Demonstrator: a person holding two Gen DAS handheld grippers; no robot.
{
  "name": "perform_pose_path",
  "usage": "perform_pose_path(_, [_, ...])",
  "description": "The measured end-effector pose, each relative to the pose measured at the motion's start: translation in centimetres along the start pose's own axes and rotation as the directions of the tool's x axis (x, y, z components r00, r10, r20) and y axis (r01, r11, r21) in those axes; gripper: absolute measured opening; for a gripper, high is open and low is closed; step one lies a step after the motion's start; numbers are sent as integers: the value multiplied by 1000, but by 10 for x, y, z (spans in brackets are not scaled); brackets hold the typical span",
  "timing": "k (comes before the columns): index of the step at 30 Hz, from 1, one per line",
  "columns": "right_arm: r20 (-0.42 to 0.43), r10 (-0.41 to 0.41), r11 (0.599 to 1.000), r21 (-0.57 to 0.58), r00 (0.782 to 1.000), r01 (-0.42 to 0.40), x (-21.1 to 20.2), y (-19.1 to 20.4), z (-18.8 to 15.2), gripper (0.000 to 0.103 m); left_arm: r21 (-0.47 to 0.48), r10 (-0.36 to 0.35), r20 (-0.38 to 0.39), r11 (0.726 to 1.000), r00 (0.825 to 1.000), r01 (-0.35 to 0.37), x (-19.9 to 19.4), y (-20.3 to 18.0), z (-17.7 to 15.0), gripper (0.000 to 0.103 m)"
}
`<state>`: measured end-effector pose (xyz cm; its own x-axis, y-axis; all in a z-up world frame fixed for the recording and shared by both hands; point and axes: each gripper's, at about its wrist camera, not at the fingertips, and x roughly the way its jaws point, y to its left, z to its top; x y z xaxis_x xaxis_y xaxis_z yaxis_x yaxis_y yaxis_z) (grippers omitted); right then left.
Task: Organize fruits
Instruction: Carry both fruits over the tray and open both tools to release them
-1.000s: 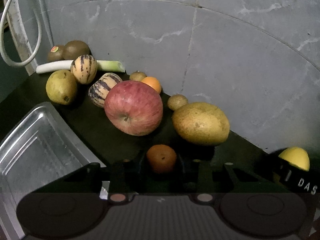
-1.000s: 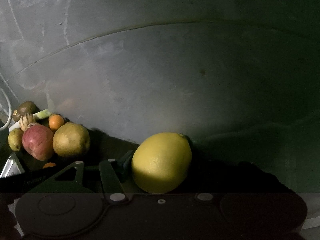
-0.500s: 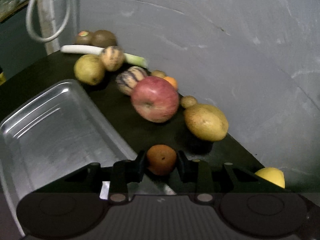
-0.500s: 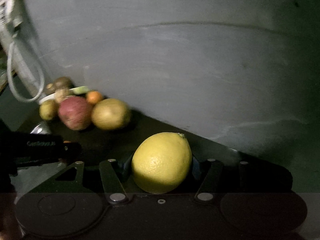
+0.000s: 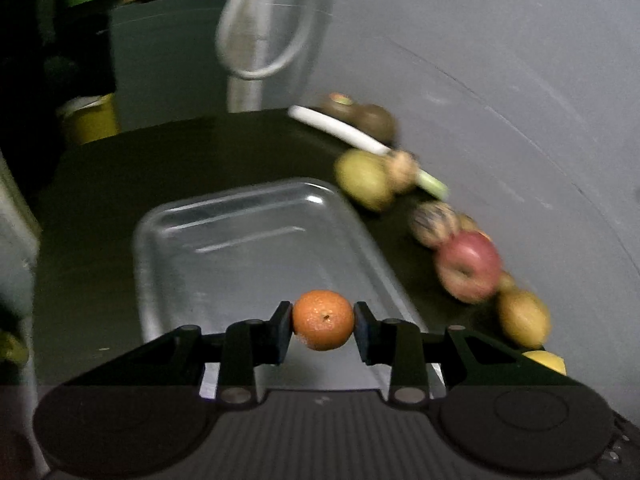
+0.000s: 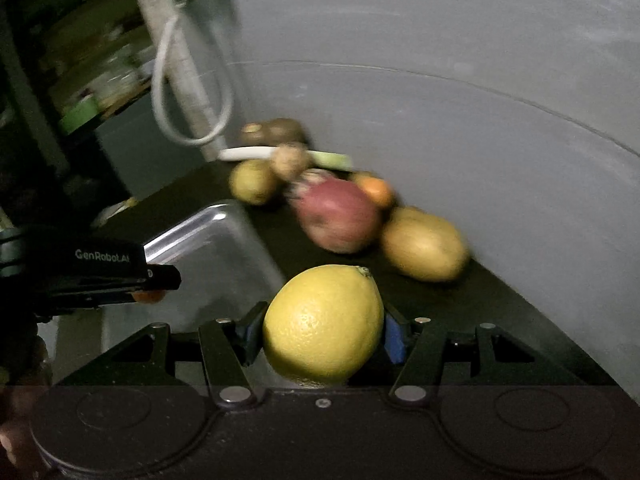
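My left gripper is shut on a small orange mandarin and holds it above the near end of a metal tray. My right gripper is shut on a big yellow lemon, raised above the dark counter beside the tray's right rim. The left gripper's side shows in the right wrist view, over the tray. A red apple, pears and striped small melons lie in a row along the wall.
A leek and kiwis lie at the far end of the row. A grey wall runs close behind the fruit. A white cable loop hangs at the counter's far end. A yellow container stands far left.
Both grippers have lifted and swung left toward the tray, each with its fruit. The mandarin now hangs over the tray; the lemon has come up beside it.
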<state>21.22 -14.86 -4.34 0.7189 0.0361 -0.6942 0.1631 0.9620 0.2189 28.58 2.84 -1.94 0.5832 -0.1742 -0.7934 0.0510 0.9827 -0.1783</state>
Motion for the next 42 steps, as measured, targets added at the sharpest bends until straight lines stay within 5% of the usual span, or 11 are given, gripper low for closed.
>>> perform_pose_path(10, [-92, 180, 949, -246, 979, -197, 58, 61, 32, 60, -170, 116, 24, 979, 993, -111, 20, 64, 15, 36])
perform_pose_path(24, [-173, 242, 804, -515, 955, -297, 128, 105, 49, 60, -269, 171, 26, 950, 985, -158, 60, 89, 34, 36])
perform_pose_path(38, [-195, 238, 813, -496, 952, -305, 143, 103, 51, 62, -273, 173, -1, 947, 985, -167, 69, 90, 35, 37])
perform_pose_path(42, [-198, 237, 821, -482, 951, -306, 138, 100, 48, 83, -284, 132, 4, 951, 991, -126, 66, 90, 35, 59])
